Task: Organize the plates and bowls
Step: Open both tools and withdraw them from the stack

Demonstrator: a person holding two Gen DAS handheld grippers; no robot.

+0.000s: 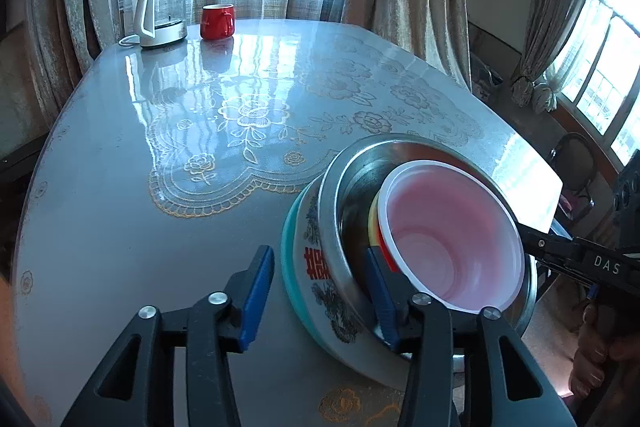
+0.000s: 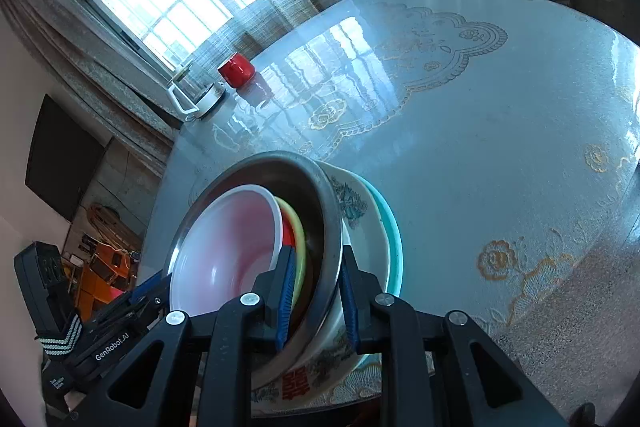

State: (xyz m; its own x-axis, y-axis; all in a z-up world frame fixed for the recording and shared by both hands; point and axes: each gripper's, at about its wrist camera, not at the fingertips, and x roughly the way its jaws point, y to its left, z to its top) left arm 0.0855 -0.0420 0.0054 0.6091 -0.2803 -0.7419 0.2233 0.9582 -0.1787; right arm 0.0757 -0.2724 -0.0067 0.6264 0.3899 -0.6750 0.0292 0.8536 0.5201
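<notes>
A nested stack stands near the table's front edge: a white-pink plastic bowl (image 1: 452, 239) on yellow and red dishes, inside a steel bowl (image 1: 360, 187), inside a white enamel basin (image 1: 316, 267) with flowers and a red character, over a teal plate (image 1: 289, 259). My left gripper (image 1: 320, 299) is open, one finger outside the basin, the other inside the steel bowl. My right gripper (image 2: 316, 299) is shut on the steel bowl's rim (image 2: 332, 227), one finger inside it, the other between it and the basin (image 2: 360, 203). The plastic bowl (image 2: 228, 247) and teal plate (image 2: 394, 235) show there too.
A glass kettle (image 1: 160, 15) and a red mug (image 1: 217, 21) stand at the table's far edge; they also show in the right wrist view as kettle (image 2: 196, 95) and mug (image 2: 237, 68). The glossy table (image 1: 160, 227) has a lace-pattern cover. Curtains and windows lie behind.
</notes>
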